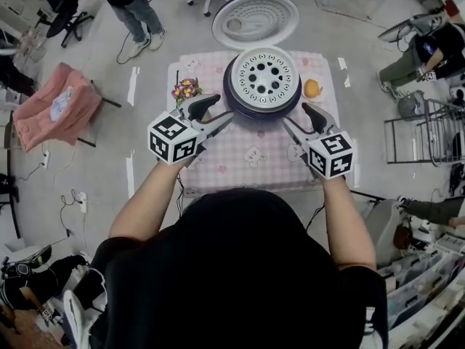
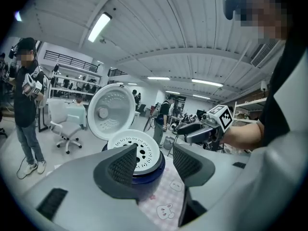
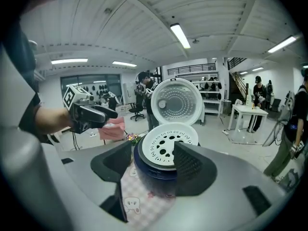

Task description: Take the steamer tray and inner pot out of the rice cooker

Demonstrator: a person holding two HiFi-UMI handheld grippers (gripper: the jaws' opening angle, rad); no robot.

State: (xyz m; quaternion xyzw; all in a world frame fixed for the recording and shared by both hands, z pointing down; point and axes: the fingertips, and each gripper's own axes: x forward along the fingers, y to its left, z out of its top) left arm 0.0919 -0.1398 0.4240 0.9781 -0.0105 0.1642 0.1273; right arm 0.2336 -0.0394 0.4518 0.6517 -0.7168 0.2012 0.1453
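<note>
The rice cooker (image 1: 247, 100) has a dark blue body and stands on the pink checked tablecloth (image 1: 254, 155). Its white lid (image 1: 256, 19) is swung open at the back. A white steamer tray (image 1: 265, 77) with round holes sits in the cooker's mouth and hides the inner pot under it. My left gripper (image 1: 218, 115) hovers open just left of the cooker's near side. My right gripper (image 1: 300, 121) hovers open just right of it. Neither touches the cooker. Both gripper views show the tray (image 2: 134, 150) (image 3: 168, 146) beyond empty, spread jaws.
A small bunch of flowers (image 1: 187, 89) stands at the cooker's left and an orange object (image 1: 312, 88) at its right. A pink-draped chair (image 1: 58, 107) and metal racks (image 1: 429, 137) flank the table. People stand farther off on the floor.
</note>
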